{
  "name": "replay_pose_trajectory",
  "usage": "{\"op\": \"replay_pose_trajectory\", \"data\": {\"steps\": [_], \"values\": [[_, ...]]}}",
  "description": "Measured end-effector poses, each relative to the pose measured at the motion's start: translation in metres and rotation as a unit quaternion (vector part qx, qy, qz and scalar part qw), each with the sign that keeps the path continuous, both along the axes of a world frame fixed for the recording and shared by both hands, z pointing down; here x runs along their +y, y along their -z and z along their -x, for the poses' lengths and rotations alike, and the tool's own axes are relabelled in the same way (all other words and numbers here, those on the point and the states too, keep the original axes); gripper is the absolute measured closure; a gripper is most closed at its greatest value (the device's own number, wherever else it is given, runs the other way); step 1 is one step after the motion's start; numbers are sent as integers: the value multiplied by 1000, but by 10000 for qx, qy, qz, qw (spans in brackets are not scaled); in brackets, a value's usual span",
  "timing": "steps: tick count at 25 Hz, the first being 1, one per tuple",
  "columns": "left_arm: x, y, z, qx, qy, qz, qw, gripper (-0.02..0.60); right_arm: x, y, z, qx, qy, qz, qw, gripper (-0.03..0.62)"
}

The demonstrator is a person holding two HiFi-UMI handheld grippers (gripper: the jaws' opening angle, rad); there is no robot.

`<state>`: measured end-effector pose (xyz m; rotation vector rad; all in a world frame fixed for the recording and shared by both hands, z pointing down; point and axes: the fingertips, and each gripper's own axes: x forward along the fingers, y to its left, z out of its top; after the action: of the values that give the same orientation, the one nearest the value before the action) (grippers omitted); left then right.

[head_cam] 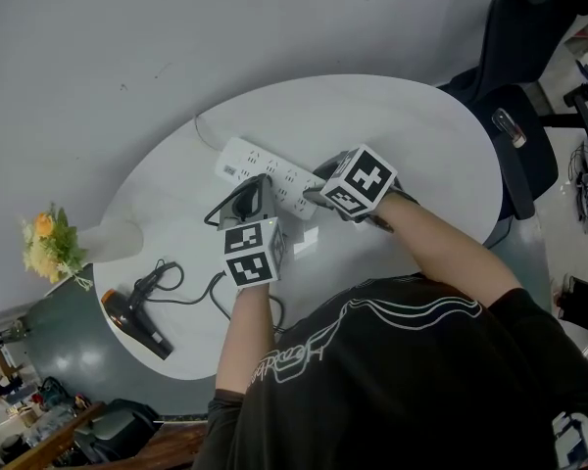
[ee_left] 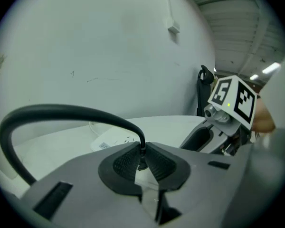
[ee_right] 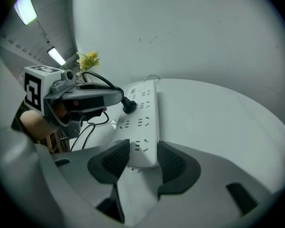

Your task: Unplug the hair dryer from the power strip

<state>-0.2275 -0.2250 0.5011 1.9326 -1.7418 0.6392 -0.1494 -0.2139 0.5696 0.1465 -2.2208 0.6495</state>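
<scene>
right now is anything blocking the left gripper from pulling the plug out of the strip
Nothing visible: left gripper grips the cord at the plug; right gripper clamps the power strip's end, away from it.

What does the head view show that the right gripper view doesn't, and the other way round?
Only the head view: the hair dryer itself, and an office chair. Only the right gripper view: the pads of the right gripper clamping the power strip by its end. Both: that strip, the flowers, and the left gripper at the plug.
</scene>
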Motion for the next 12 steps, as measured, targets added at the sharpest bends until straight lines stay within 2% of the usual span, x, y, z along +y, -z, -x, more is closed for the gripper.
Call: {"op": "replay_pose_trajectory", "data": {"steps": [4,6,7,10,11,12], "values": [[1,-9,12,914,436,171,9947,543,-3,3,2,74,-33,-244,9997,419],[1,-12,14,958,493,175,9940,543,-3,3,2,97,-27,-280,9996,418],[1,-12,12,744,411,144,9963,544,-3,3,2,108,-25,-285,9995,418],[1,-5,3,-361,-74,11,9993,544,-4,3,2,126,-15,-270,9996,418],[2,-5,1,-574,-192,-12,9982,543,-4,3,2,133,-9,-263,9996,418],[2,-4,1,-636,-249,-34,9977,543,-3,3,3,140,-1,-259,9996,418]]}}
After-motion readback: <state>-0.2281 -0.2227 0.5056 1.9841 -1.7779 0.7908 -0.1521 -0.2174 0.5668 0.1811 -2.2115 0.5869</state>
